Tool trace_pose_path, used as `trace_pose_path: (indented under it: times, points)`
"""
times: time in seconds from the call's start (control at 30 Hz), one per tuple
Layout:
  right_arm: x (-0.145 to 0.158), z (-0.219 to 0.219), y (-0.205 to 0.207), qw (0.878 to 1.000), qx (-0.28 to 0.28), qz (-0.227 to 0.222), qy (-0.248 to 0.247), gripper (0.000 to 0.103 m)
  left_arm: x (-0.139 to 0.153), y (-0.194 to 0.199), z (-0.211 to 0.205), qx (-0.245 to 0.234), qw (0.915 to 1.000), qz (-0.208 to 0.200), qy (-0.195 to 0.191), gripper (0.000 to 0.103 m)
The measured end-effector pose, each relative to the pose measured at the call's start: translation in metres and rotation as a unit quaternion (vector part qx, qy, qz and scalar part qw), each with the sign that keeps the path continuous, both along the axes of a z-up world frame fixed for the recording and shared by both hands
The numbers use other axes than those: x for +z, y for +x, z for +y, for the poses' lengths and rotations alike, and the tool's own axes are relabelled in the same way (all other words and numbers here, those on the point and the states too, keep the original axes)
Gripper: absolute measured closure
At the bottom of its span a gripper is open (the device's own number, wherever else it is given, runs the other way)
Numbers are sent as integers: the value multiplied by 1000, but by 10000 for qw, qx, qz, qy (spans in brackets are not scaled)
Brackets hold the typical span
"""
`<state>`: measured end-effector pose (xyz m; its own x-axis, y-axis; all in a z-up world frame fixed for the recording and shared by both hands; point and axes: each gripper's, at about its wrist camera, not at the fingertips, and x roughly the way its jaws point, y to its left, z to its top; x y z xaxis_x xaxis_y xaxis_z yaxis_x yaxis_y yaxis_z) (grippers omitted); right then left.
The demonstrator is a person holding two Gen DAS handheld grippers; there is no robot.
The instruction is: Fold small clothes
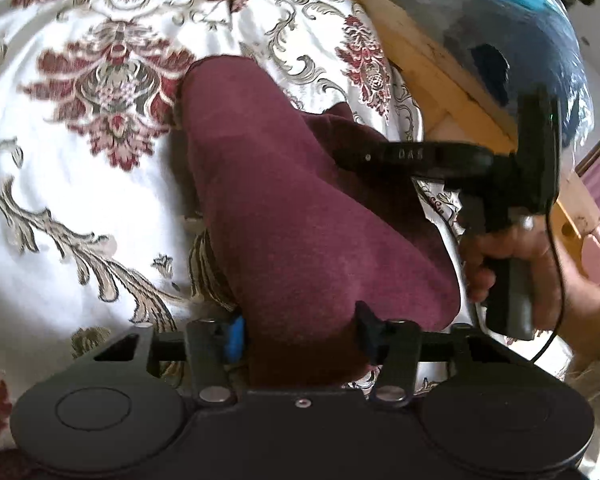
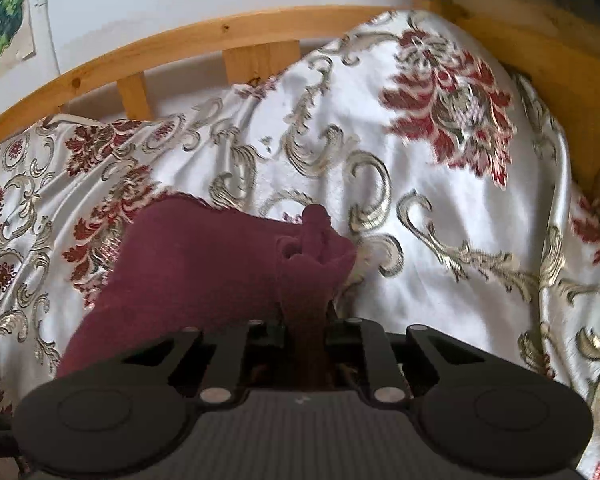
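A small maroon cloth (image 1: 284, 208) lies over the patterned bedspread (image 1: 60, 184). In the left wrist view the cloth fills the space between my left gripper's (image 1: 300, 332) jaws, which stand fairly wide apart around it. My right gripper (image 1: 364, 156) reaches in from the right and pinches the cloth's far right edge. In the right wrist view my right gripper (image 2: 304, 320) is shut on a bunched fold of the maroon cloth (image 2: 204, 264), and the rest of the cloth hangs away to the left.
A wooden bed frame (image 2: 204, 36) runs along the far edge of the bedspread (image 2: 460, 216). A large blue plastic-wrapped bundle (image 1: 516, 28) sits at the upper right in the left wrist view. A wall with pictures (image 2: 4, 20) is behind the bed.
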<state>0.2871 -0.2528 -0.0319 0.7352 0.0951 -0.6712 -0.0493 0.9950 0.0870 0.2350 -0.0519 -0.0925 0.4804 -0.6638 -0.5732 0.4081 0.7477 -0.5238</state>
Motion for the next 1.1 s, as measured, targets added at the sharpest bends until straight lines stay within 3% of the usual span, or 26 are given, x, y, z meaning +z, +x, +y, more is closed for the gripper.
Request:
trace_pose_path:
  times: [0.27,0.43,0.6,0.7,0.8,1.0,1.1]
  points:
    - [48,28,-12,9987,226,-454,-4,86,28,-5,22,341,9993,-130,106,56]
    - [84,58,6,9933,503,-1039,16,86,58,-3,47,624,9964,-568,119,56]
    - [99,88,40,9891,836,-1208,-55,86,75,11,69,824,9904,-1061,337,55]
    - [98,104,55,9879,970,-1202,-156,86,76,27,82,996,9891,-1033,325,55]
    - [77,127,78,9880,1115,-1034,-273,86,68,38,95,1114,9894,-880,306,55]
    - [30,144,103,9917,1097,-522,-432,86,27,68,103,1320,9910,-68,198,55]
    - [22,137,105,9929,1027,-490,-360,85,21,71,102,1351,9905,69,239,52]
